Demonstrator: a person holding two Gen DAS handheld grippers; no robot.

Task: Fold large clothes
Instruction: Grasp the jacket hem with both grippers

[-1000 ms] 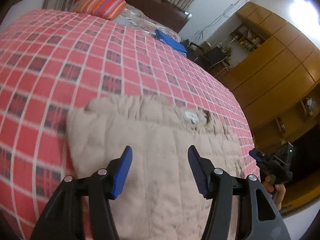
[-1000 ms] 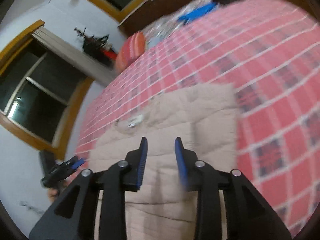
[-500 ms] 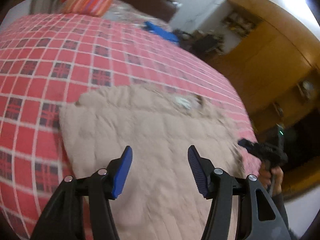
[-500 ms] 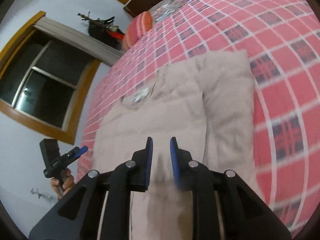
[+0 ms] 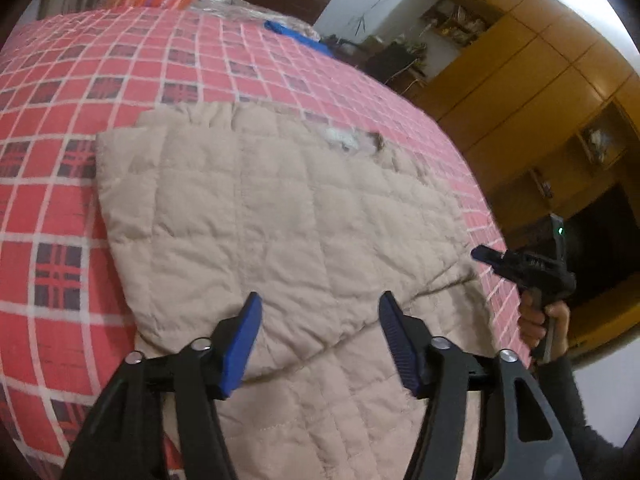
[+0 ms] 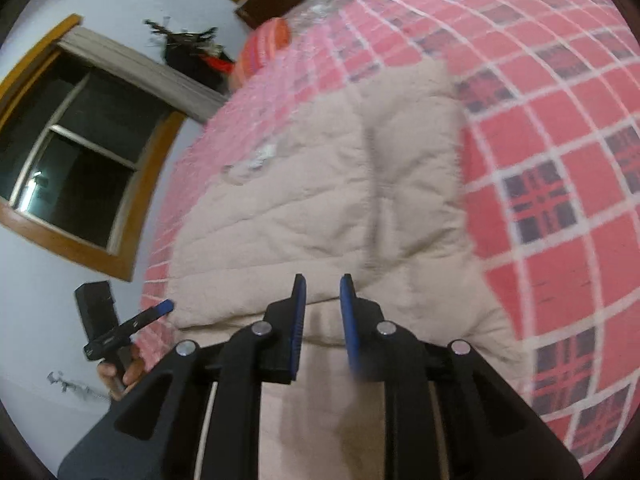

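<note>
Both cameras now nearer quilted beige garment (image 5: 280, 216), centre frame on red checked bedspread (image 5: 60, 152); left gripper (image 5: 320, 316) wide, right gripper (image 6: 323, 304) narrow, both empty; step: between folds; next: seize near folded edge.

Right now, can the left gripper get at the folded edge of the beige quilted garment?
Probably yes. The left gripper is open just above the folded edge of the beige quilted garment, with nothing between.
</note>
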